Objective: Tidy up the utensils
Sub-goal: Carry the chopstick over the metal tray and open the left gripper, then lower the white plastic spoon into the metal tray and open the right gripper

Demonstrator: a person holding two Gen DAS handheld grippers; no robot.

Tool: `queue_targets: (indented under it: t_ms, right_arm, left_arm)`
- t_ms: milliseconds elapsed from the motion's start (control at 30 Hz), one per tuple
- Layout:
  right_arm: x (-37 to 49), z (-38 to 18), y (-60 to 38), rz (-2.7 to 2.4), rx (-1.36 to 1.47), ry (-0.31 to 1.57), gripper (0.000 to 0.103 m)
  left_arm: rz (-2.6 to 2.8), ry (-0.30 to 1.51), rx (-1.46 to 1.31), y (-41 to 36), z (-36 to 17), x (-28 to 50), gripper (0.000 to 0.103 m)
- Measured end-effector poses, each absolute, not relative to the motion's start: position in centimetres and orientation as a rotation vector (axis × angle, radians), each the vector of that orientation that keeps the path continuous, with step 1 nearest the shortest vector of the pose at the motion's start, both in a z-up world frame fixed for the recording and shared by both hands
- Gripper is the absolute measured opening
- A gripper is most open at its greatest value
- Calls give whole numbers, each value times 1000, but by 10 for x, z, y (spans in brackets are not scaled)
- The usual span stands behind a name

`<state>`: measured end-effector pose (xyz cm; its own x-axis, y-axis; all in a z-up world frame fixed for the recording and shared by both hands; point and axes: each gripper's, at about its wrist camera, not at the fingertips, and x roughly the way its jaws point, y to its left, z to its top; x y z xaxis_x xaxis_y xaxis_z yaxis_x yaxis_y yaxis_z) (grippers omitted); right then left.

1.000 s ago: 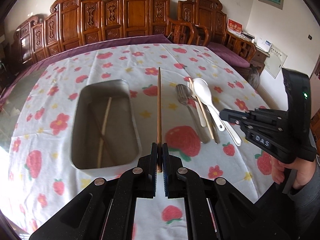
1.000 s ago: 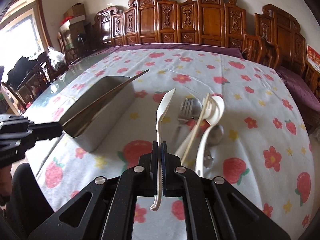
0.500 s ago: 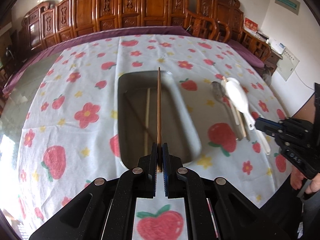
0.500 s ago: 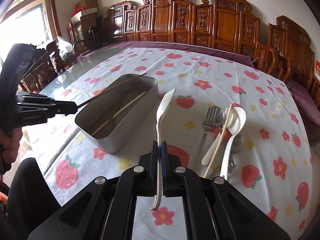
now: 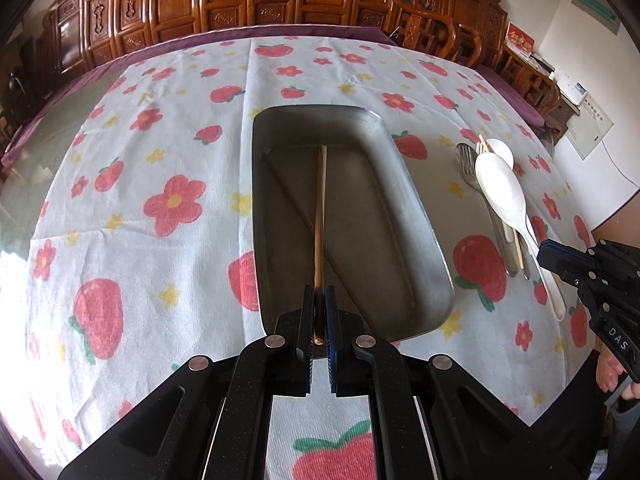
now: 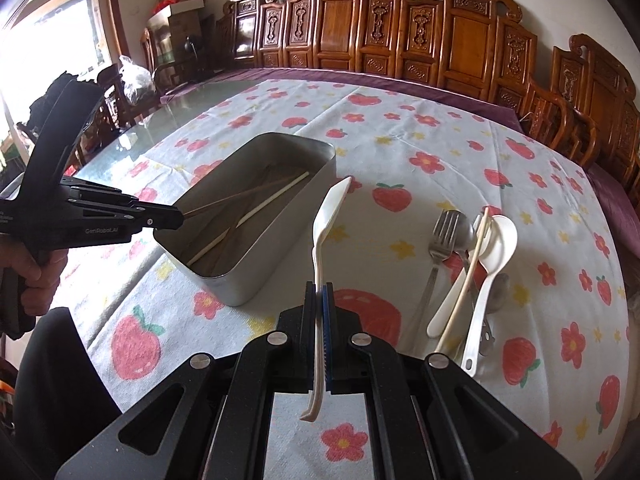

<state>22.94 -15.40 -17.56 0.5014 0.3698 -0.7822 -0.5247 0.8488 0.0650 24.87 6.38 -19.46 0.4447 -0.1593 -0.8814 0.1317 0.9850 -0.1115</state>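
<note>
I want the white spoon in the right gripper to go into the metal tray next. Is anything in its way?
Nothing visible blocks it. The right gripper holds the white spoon above bare tablecloth, beside the metal tray. The left gripper holds a chopstick over the tray's near-left end; the rest stands open.

Matt metal tray point(image 5: 416, 216), glossy white plastic spoon point(image 6: 326, 220), woven cloth point(image 5: 160, 272).

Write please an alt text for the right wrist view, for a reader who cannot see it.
The right hand-held gripper holds a white spoon above a strawberry tablecloth. To the left, the left hand-held gripper holds a chopstick over a metal tray; more utensils lie to the right.
</note>
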Motion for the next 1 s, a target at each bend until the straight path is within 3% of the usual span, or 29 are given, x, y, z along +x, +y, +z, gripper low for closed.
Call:
queue_targets:
  t_ms: [267,733,1000]
  right_arm:
    - [235,-171,-136,570,-193,888,4]
    - [264,-162,-75,624,-124,903,4]
    - [292,-184,-27,612,-101,984,4]
  left_arm:
    - [-177,1077,-47,74,-188,246,5]
    - [-119,945,-33,112,-139,223,23]
    - [-84,913,-46,134,-128,215,23]
